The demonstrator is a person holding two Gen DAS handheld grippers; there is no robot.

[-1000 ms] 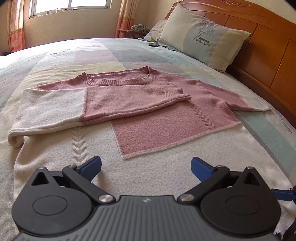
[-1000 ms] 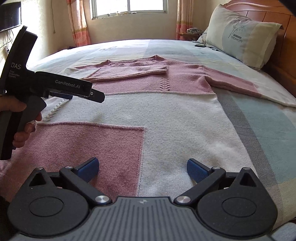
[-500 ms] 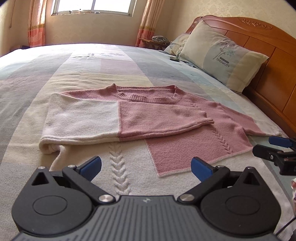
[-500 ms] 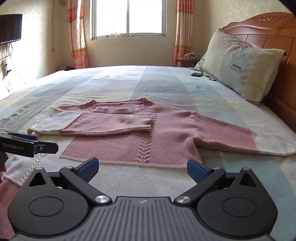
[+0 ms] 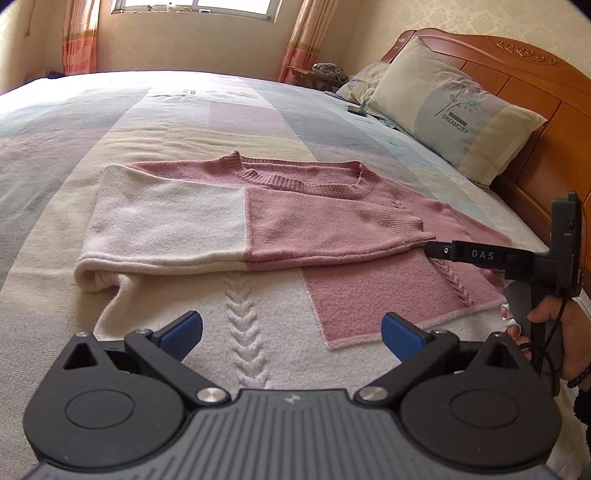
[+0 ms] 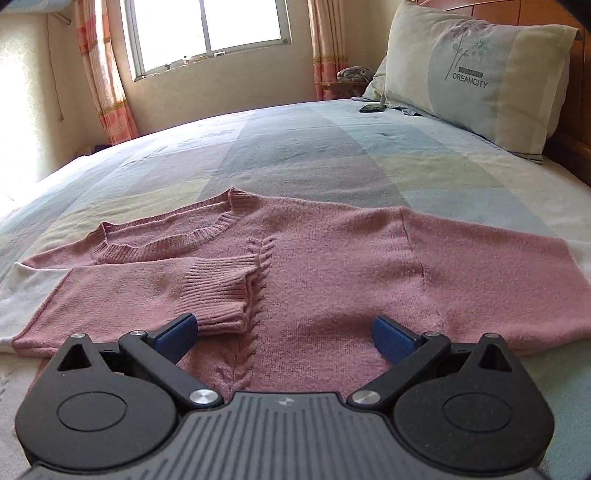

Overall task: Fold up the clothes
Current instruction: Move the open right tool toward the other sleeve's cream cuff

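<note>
A pink and cream knitted sweater (image 5: 332,229) lies flat on the bed, its one sleeve (image 5: 207,229) folded across the chest. My left gripper (image 5: 291,330) hovers open over the cream lower part with its cable pattern. In the right wrist view the sweater (image 6: 332,273) fills the middle, and the folded sleeve's ribbed cuff (image 6: 218,291) lies just ahead of the left fingertip. My right gripper (image 6: 286,332) is open and low over the pink chest, holding nothing. The other sleeve (image 6: 498,266) stretches out to the right. The right gripper (image 5: 436,250) also shows in the left wrist view, near the cuff.
The bed has a pastel patchwork cover (image 5: 184,122). A pillow (image 5: 454,114) leans on the wooden headboard (image 5: 546,85) at the right. A phone (image 6: 373,108) lies near the pillow. A window (image 6: 207,33) with curtains stands behind. A hand (image 5: 554,332) holds the right gripper's handle.
Both grippers have moved forward toward the sweater's top. The right gripper came in low over the chest beside the folded cuff and now shows in the left view.
</note>
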